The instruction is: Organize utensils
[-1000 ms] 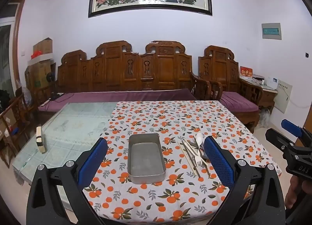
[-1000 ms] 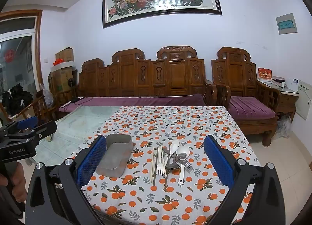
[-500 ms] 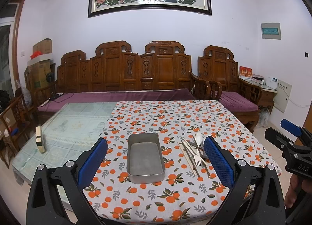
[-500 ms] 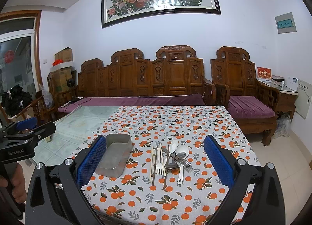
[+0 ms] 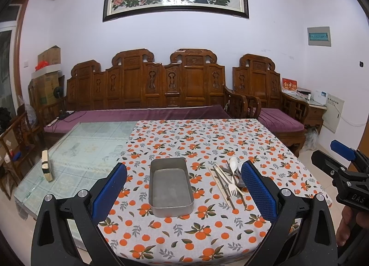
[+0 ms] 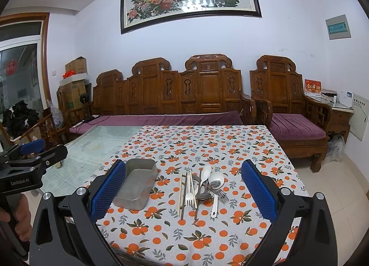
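Observation:
An empty grey metal tray (image 5: 170,185) (image 6: 136,184) lies on the orange-print tablecloth. To its right is a pile of utensils (image 5: 229,181) (image 6: 203,186): chopsticks, a white fork, white spoons and metal pieces. My left gripper (image 5: 184,193) hovers open above the near table edge, framing the tray. My right gripper (image 6: 183,193) is open too, held over the near edge with the utensil pile between its blue fingers (image 6: 258,191). Neither holds anything. Each gripper shows at the edge of the other's view, held by a hand.
The cloth covers the right part of a glass-topped table (image 5: 76,150). A small block (image 5: 46,168) stands on the glass at the left. A carved wooden bench (image 5: 147,95) with purple cushions runs behind the table, and an armchair (image 6: 293,113) stands at the right.
Both grippers have shifted only slightly; the views are almost the same. Nothing on the table has moved.

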A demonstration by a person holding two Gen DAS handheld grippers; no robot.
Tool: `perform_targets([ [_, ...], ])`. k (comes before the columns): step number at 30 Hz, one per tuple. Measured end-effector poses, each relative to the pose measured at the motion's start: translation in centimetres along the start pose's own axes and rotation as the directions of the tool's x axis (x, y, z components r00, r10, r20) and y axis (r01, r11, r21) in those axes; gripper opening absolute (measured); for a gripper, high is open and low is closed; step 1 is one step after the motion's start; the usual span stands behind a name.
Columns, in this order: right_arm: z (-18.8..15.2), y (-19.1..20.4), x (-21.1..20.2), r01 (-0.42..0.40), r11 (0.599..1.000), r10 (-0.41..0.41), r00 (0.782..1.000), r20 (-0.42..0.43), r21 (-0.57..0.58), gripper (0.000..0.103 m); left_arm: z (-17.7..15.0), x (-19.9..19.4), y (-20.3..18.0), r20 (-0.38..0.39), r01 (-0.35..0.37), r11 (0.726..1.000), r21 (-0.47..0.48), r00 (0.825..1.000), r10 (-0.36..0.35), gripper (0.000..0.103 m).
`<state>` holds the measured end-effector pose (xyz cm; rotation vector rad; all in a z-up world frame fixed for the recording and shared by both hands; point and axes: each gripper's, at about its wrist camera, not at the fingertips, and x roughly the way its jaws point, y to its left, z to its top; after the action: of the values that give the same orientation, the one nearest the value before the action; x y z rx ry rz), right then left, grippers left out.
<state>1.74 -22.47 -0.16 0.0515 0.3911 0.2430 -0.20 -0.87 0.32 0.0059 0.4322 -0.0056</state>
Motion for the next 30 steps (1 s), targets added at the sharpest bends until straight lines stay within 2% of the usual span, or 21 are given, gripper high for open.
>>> perform_targets([
  [30,0.11,0.82,-0.28,0.001,1.0,-0.001,1.0,0.001,0.005,0.1,-0.04,-0.12,-0.32,0.006,0.006,1.0,0.004,1.0,-0.006,0.096],
])
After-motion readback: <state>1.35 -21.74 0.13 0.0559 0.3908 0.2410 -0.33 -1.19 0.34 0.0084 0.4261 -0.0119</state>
